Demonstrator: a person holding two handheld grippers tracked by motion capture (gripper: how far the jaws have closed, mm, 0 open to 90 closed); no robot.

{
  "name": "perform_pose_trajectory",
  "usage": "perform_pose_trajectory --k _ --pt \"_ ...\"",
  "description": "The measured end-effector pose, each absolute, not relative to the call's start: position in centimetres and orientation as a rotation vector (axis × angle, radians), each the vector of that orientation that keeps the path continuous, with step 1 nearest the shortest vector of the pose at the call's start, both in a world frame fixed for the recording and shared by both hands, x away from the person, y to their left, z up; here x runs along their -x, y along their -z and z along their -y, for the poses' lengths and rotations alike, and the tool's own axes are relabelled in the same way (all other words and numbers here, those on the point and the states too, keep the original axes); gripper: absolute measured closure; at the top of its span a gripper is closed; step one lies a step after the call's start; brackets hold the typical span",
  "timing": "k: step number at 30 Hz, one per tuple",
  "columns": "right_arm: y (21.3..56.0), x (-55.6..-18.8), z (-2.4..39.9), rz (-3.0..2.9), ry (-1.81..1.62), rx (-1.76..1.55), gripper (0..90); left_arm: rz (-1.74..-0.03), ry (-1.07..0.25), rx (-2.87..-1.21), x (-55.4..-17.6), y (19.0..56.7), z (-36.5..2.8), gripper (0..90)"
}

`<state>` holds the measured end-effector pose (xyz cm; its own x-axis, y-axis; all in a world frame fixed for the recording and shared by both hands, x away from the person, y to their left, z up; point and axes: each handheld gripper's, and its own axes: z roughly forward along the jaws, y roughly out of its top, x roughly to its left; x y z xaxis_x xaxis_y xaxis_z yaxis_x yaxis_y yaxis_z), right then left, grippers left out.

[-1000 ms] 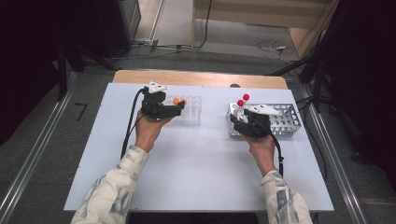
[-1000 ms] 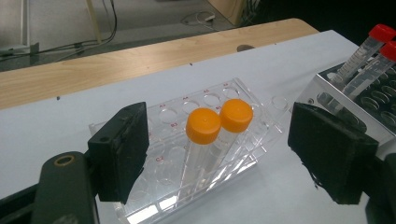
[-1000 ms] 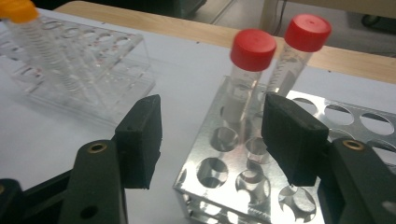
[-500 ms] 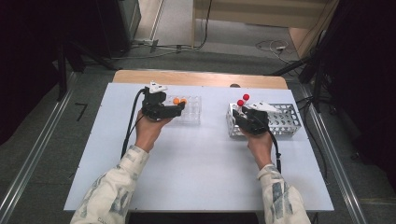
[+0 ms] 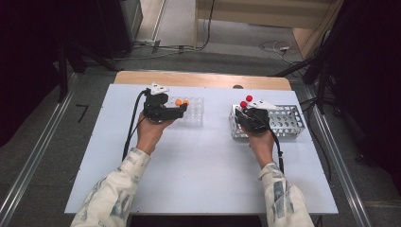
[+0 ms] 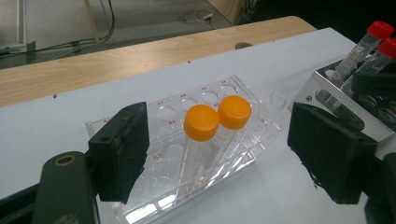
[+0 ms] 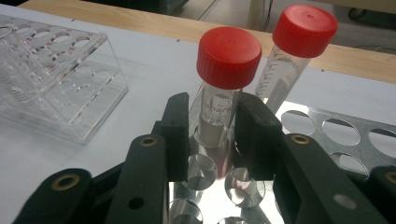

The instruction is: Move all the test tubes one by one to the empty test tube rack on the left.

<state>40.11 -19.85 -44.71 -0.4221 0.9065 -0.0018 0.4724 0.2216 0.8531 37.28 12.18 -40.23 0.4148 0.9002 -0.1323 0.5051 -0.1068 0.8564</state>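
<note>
The right gripper (image 7: 212, 126) has just been closing, and its pads are pressed on a red-capped tube (image 7: 223, 88) standing in the metal rack (image 7: 327, 135) (a second red-capped tube (image 7: 292, 56) stands just behind). The left gripper (image 6: 215, 158) is held wide open around two orange-capped tubes (image 6: 210, 140) in the clear rack (image 6: 154, 196), untouched.

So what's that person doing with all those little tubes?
A person holds a gripper in each hand. The right gripper has just been closing its jaws around a red-capped tube standing in the metal rack. The left gripper waits open at the clear rack, which holds two orange-capped tubes.
</note>
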Motion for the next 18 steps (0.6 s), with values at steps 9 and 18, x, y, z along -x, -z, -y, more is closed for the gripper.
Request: perform_pose_trajectory --k 9,18 --pt "43.0 -39.9 19.7 -1.978 -1.126 -1.228 71.1 -1.22 -0.547 -1.756 -37.2 40.2 -12.2 21.3" --pt "40.2 -39.2 19.7 -1.949 -1.163 -1.175 71.1 -1.22 -0.549 -1.749 -37.1 40.0 -12.3 21.2"
